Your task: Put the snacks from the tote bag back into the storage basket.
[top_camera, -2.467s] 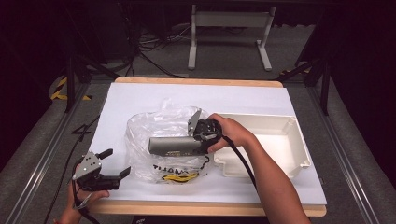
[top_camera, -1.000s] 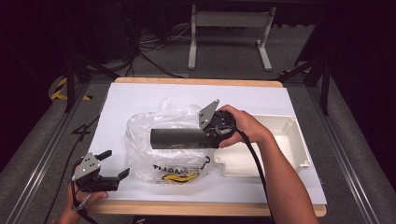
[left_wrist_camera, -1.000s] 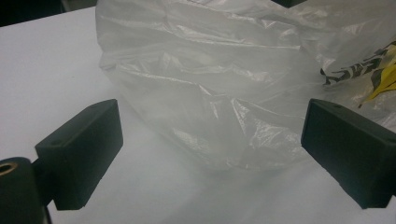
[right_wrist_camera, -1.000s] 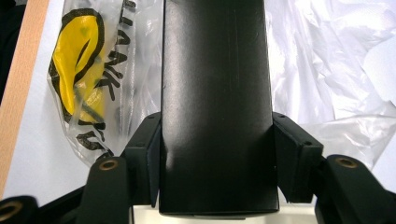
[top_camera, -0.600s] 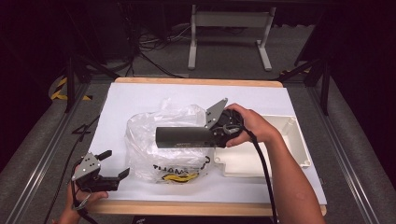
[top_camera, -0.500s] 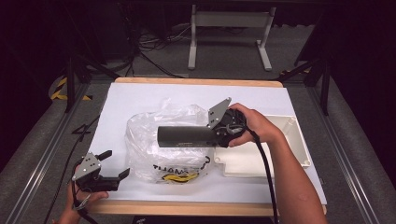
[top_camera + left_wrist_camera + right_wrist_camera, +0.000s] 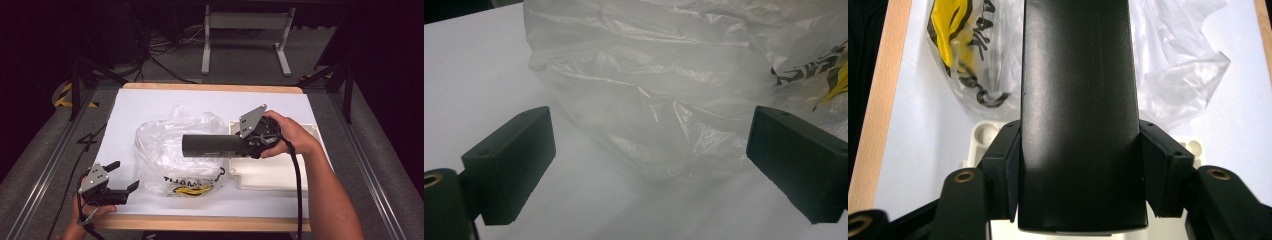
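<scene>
A dark cylinder [image 7: 215, 145] lies level in the air over a crumpled clear plastic bag [image 7: 170, 150] with black and yellow print. My right gripper [image 7: 245, 146] is shut on the cylinder's right end, above the left edge of a white tray [image 7: 280, 175]. In the right gripper view the cylinder [image 7: 1078, 100] runs up the middle, clamped from both sides by the right gripper [image 7: 1078, 160], with the bag [image 7: 1178, 75] below it. My left gripper [image 7: 125, 175] rests open at the table's front left. The bag [image 7: 664, 90] lies just beyond the left gripper [image 7: 649, 160].
A white sheet [image 7: 150, 105] covers the table, and a wooden strip [image 7: 200, 222] runs along its front edge. The tray [image 7: 983, 135] sits right of the bag. A metal stand [image 7: 245, 40] and cables are on the floor behind the table.
My right gripper has carried the cylinder to the right, from over the bag toward the tray. The left gripper has stayed where it was.
</scene>
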A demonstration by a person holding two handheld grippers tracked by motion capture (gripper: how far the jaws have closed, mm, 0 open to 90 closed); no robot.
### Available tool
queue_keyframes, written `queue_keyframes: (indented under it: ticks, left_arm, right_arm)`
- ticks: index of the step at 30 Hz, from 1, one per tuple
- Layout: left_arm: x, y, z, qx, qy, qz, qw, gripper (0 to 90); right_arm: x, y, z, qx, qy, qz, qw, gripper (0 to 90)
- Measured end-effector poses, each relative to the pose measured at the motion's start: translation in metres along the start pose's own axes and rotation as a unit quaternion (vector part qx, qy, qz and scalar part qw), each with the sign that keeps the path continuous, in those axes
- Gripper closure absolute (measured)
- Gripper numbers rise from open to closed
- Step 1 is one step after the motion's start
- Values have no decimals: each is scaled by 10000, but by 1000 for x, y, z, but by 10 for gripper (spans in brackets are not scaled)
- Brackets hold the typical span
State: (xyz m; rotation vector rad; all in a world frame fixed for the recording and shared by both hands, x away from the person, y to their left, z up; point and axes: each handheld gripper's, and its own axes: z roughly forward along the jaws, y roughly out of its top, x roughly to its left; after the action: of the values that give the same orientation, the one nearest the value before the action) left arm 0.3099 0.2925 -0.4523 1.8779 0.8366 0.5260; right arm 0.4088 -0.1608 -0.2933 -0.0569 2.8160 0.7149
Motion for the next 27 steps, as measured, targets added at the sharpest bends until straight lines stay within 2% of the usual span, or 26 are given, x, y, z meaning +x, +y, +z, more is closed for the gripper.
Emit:
queue_keyframes:
  ticks: [12, 15, 27]
  left_arm:
    - [2, 0, -1, -11, 60, -26, 10000, 63]
    - [2, 0, -1, 2, 61, -21, 10000, 64]
    - [1, 0, -1, 34, 85, -13, 10000, 64]
  right_arm:
    - [3, -27, -20, 35, -111, 189, 9998, 428]
    - [4, -34, -27, -28, -179, 263, 9995, 428]
    - [7, -49, -39, -115, -237, 297, 9992, 428]
